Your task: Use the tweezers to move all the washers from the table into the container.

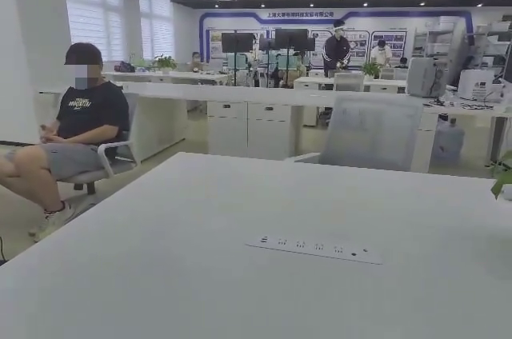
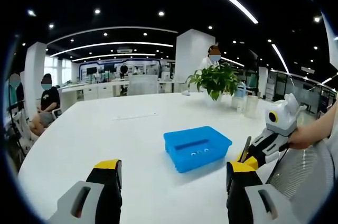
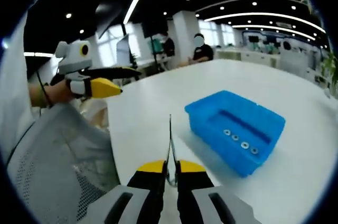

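A blue container (image 2: 197, 147) stands on the white table (image 2: 105, 129), just ahead of my left gripper (image 2: 174, 174), whose jaws are wide apart and empty. Several washers (image 3: 240, 139) lie on the floor of the blue container (image 3: 235, 129); they also show as small rings (image 2: 199, 153) from the left side. My right gripper (image 3: 170, 167) is shut on thin metal tweezers (image 3: 170, 139), whose tips point toward the container's near-left corner, short of it. The right gripper (image 2: 246, 156) enters from the right beside the container. The left gripper (image 3: 100, 84) hovers at the far left.
A power strip (image 1: 316, 249) is set into the white table (image 1: 240, 275). A potted plant (image 2: 214, 78) and cups stand beyond the container. A mesh chair back (image 3: 58, 155) is close at the table edge. A person (image 1: 80, 127) sits at the left.
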Demonstrator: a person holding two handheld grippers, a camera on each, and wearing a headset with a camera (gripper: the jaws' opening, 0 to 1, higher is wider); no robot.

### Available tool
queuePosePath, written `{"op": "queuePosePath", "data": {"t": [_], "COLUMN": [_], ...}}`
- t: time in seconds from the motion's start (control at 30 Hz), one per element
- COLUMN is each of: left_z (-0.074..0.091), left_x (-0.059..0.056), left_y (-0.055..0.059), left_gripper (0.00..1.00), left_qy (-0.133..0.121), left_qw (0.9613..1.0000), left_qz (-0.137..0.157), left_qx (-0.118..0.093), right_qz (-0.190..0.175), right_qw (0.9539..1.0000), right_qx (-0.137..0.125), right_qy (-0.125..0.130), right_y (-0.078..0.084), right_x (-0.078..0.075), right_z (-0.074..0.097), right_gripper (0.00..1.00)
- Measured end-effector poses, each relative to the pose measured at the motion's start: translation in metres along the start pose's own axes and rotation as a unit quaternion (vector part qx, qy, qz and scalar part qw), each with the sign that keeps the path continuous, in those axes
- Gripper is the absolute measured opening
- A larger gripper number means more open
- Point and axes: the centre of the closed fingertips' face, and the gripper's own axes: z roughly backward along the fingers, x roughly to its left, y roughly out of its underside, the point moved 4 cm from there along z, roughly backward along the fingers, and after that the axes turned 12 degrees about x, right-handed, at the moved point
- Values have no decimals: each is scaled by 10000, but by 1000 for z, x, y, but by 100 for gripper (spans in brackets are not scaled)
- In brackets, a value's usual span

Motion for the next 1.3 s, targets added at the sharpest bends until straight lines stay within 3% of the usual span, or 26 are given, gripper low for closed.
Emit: {"op": "queuePosePath", "data": {"t": [0.2, 0.3, 0.33, 0.4, 0.57, 0.67, 0.73, 0.83, 0.9, 0.97, 1.03, 1.13, 1.23, 1.3], "left_z": [-1, -1, -1, 0, 0, 0, 1, 1, 1, 1, 1, 2, 2, 2], "left_x": [0, 0, 0, 1, 0, 0, 0, 0, 0, 0, 0, 0, 0, 0], "left_y": [0, 0, -1, -1, -1, -1, -1, -1, -1, -1, -1, -1, -1, -1], "left_gripper": [82, 82, 82, 82, 82, 82, 82, 82, 82, 82, 82, 82, 82, 82], "left_qy": [10, 5, 0, -11, 5, -7, -10, -12, -17, -16, -16, -21, -12, -8], "left_qw": [10000, 10000, 10000, 10000, 10000, 10000, 10000, 10000, 10000, 10000, 10000, 10000, 10000, 10000], "left_qz": [-6, -2, 8, 16, 2, 10, 20, 23, 33, 39, 38, 49, 54, 54], "left_qx": [9, 3, -5, -14, -10, -28, -31, -49, -54, -58, -59, -65, -68, -63], "right_qz": [959, 1388, 1700, 1890, 1612, 988, 819, 110, -140, -532, -953, -945, -1137, -1118], "right_qw": [9950, 9893, 9840, 9804, 9855, 9943, 9959, 9994, 9996, 9985, 9942, 9935, 9886, 9886], "right_qx": [273, 433, 505, 557, 510, 393, 378, 323, 243, -90, -449, -613, -908, -944], "right_qy": [39, 102, 142, 51, 120, 103, 115, 67, 30, -81, -201, -183, -383, -368], "right_y": [-1, -1, -1, 0, -3, -5, -5, -6, -8, -17, -27, -43, -59, -65], "right_x": [11, 14, 15, 20, 12, 4, 1, -5, -8, -12, -18, -27, -31, -37], "right_z": [-4, -5, -6, -8, -9, -10, -9, -8, -7, -3, 3, 10, 12, 12], "right_gripper": [5, 4, 4, 4, 3, 3, 3, 3, 3, 3, 3, 3, 3, 3]}}
